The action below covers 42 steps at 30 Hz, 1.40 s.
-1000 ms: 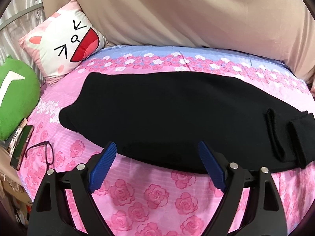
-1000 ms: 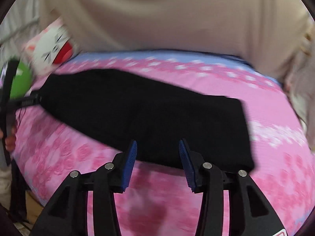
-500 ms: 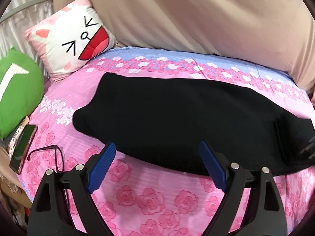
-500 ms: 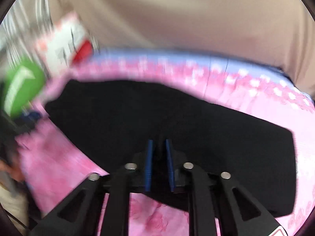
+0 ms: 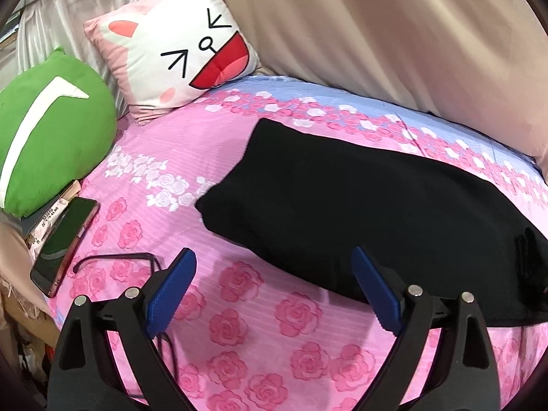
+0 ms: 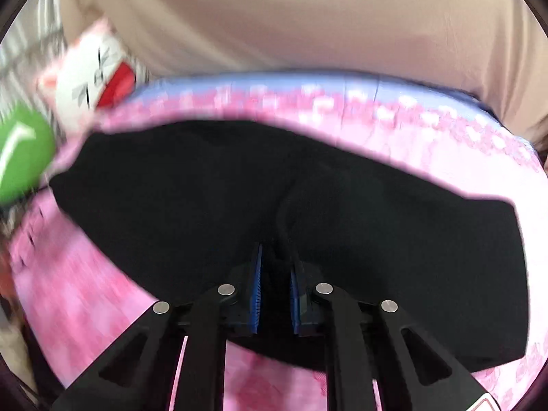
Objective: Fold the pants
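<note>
My right tool is clenched on a pinch of the pants at their near edge; my left tool hangs released above the bed, just short of the pants' near edge. The pants lie flat across the bed, already doubled lengthwise. I judge the cross fold is starting: next I should grip with the left and carry one end over.

The left wrist view looks forward and down across the bed from its near edge, toward the pillows. The right wrist view sits lower and closer, blurred, facing the same way. Both share the black pants and cat pillow.
</note>
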{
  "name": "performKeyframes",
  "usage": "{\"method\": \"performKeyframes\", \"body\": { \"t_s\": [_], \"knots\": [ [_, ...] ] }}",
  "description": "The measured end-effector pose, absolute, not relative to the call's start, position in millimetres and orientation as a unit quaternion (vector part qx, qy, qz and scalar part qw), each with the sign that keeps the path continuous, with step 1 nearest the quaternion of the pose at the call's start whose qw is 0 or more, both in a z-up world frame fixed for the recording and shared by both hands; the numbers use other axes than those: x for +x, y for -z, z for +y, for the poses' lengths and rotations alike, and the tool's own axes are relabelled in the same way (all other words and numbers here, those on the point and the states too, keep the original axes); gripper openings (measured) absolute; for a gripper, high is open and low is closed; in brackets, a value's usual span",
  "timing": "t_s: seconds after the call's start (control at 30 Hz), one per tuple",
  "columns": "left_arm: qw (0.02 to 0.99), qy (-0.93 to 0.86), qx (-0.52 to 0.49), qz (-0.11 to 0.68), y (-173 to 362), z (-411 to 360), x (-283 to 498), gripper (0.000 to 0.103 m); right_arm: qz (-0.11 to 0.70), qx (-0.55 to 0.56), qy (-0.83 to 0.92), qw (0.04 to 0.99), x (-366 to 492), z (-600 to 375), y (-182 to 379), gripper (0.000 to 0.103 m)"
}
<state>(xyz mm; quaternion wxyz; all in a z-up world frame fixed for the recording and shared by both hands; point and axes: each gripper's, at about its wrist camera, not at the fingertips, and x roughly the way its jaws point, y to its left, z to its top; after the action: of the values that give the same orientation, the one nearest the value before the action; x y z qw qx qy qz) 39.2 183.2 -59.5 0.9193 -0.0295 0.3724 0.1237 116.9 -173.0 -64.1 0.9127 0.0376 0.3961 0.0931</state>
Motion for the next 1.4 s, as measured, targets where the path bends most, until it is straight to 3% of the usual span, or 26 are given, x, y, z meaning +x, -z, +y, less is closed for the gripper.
{"method": "performKeyframes", "body": {
  "t_s": [0.13,0.2,0.3,0.37,0.43,0.67,0.83,0.9,1.03,1.07,1.13,1.17,1.4],
  "knots": [
    [0.917,-0.125,-0.053,0.376,59,197,49,0.090,0.356,0.060,-0.137,0.923,123,-155,32,0.013],
    [0.911,-0.115,-0.084,0.387,64,207,58,0.090,0.393,0.033,-0.161,0.905,142,-127,55,0.015],
    [0.903,-0.109,-0.111,0.400,72,217,67,0.090,0.423,0.021,-0.158,0.892,150,-114,89,0.025],
    [0.898,-0.112,-0.118,0.408,79,222,74,0.090,0.405,0.043,-0.153,0.900,134,-129,74,0.040],
    [0.896,-0.114,-0.126,0.411,85,228,81,0.090,0.379,0.055,-0.128,0.915,117,-152,56,0.049],
    [0.877,-0.100,-0.208,0.422,105,251,105,0.091,0.383,0.089,0.047,0.918,61,-284,45,0.062],
    [0.883,-0.102,-0.186,0.418,100,241,117,0.071,0.412,0.166,0.064,0.894,47,-335,74,0.064],
    [0.889,-0.102,-0.160,0.416,95,234,120,0.051,0.415,0.196,0.042,0.887,49,-340,86,0.065],
    [0.900,-0.100,-0.100,0.412,84,217,130,0.025,0.420,0.248,-0.003,0.873,67,-333,106,0.068],
    [0.900,-0.106,-0.088,0.414,84,213,135,0.020,0.408,0.243,-0.005,0.880,71,-329,107,0.058],
    [0.900,-0.111,-0.078,0.414,83,209,138,0.016,0.411,0.237,-0.010,0.880,79,-320,105,0.024],
    [0.904,-0.112,-0.070,0.407,81,208,138,0.015,0.404,0.239,-0.018,0.883,80,-317,100,0.018],
    [0.910,-0.096,-0.079,0.395,61,198,114,0.014,0.374,0.168,-0.002,0.912,61,-328,44,0.015]
  ]
}}
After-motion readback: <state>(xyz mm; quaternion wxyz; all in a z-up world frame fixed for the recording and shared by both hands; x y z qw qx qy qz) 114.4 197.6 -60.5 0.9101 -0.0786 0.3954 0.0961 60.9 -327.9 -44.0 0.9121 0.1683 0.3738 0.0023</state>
